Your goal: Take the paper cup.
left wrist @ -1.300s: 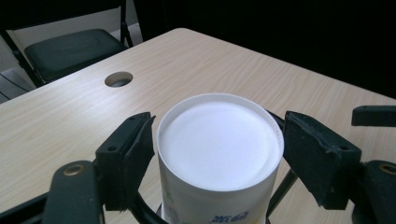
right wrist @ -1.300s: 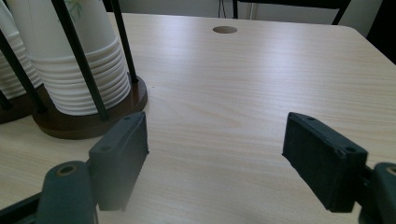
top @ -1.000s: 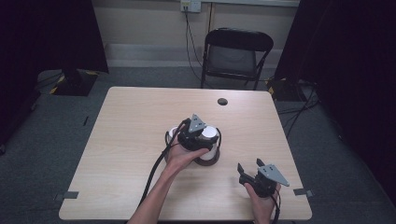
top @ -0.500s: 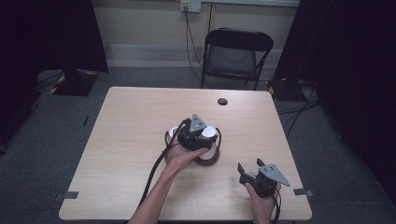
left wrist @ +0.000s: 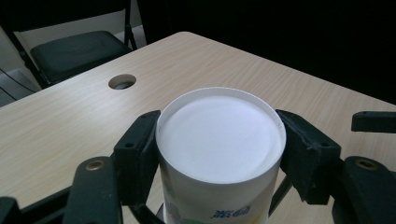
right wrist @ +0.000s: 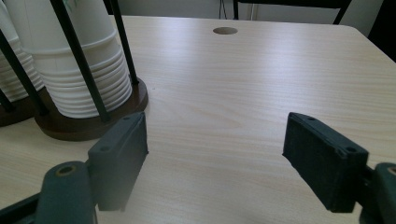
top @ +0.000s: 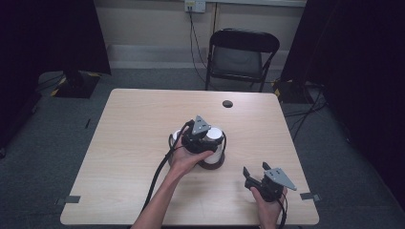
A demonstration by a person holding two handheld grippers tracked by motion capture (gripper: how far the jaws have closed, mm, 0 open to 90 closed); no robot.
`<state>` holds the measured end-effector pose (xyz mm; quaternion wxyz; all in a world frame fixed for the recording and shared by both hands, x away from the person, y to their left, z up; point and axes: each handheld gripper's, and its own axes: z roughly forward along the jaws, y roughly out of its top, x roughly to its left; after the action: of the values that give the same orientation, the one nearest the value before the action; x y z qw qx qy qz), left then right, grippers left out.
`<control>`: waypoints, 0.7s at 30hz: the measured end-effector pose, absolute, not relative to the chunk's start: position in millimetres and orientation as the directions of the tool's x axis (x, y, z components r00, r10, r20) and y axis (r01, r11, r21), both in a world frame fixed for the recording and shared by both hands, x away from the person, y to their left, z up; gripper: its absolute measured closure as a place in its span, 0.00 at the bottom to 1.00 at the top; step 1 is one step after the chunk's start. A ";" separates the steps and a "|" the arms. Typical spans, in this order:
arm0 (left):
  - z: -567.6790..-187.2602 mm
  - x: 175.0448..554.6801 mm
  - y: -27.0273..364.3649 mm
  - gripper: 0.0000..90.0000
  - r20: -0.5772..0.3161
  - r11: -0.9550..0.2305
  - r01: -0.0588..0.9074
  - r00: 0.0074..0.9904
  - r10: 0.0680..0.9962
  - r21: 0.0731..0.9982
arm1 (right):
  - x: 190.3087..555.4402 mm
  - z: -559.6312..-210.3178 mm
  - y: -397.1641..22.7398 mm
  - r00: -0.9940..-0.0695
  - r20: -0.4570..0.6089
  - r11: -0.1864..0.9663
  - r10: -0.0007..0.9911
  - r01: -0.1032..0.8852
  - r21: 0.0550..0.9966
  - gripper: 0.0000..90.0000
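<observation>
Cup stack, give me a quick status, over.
Left claw just closed, shut on top cup of stack in holder. Right claw open over bare table, apart from stack. Nothing in the way.

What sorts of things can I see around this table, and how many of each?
Handheld grippers: 2, the left gripper shut on the top paper cup, the right gripper open.
Stacks of white paper cups: 2, in the cup holder.
Dark wooden cup holders: 1.
Tables: 1, the wooden table.
Folding chairs: 1, the black chair.
Total: 7.
</observation>
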<state>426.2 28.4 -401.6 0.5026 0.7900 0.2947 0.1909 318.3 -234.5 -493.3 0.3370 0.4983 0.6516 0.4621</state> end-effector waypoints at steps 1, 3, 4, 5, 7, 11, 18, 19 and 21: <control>-401.8 426.6 28.1 0.39 0.005 -0.320 0.274 0.753 0.658 0.907 | 318.3 -493.3 -234.5 -0.276 0.021 0.076 0.961 0.338 0.938 0.24; -401.5 426.7 28.3 0.39 0.007 -0.322 0.275 0.750 0.661 0.906 | 318.3 -493.4 -234.5 -0.274 0.024 0.073 0.961 0.337 0.939 0.24; -401.2 426.7 28.5 0.39 0.007 -0.322 0.276 0.749 0.662 0.906 | 318.3 -493.4 -234.6 -0.275 0.023 0.074 0.961 0.336 0.939 0.24; -401.0 426.6 28.5 0.39 0.008 -0.320 0.275 0.748 0.664 0.907 | 318.3 -493.4 -234.6 -0.275 0.022 0.075 0.961 0.336 0.939 0.24; -400.1 426.3 29.2 0.39 0.005 -0.314 0.272 0.748 0.663 0.910 | 318.3 -493.3 -234.4 -0.277 0.023 0.075 0.961 0.339 0.938 0.24; -396.4 424.3 29.3 0.39 0.008 -0.303 0.261 0.747 0.665 0.916 | 318.3 -493.3 -234.6 -0.276 0.023 0.074 0.961 0.339 0.938 0.24; -391.1 422.2 31.4 0.39 0.003 -0.279 0.244 0.748 0.664 0.929 | 318.2 -493.4 -234.5 -0.275 0.022 0.075 0.961 0.336 0.939 0.24; -388.7 420.8 31.7 0.39 0.010 -0.281 0.237 0.748 0.663 0.930 | 318.3 -493.4 -234.5 -0.276 0.022 0.076 0.961 0.336 0.939 0.24; -386.3 419.4 32.4 0.39 0.008 -0.272 0.229 0.750 0.662 0.935 | 318.2 -493.3 -234.5 -0.277 0.021 0.076 0.961 0.337 0.938 0.24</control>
<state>419.4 32.4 -386.3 0.5298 0.7708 0.2890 0.2041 318.2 -234.5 -493.3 0.3371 0.4980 0.6515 0.4625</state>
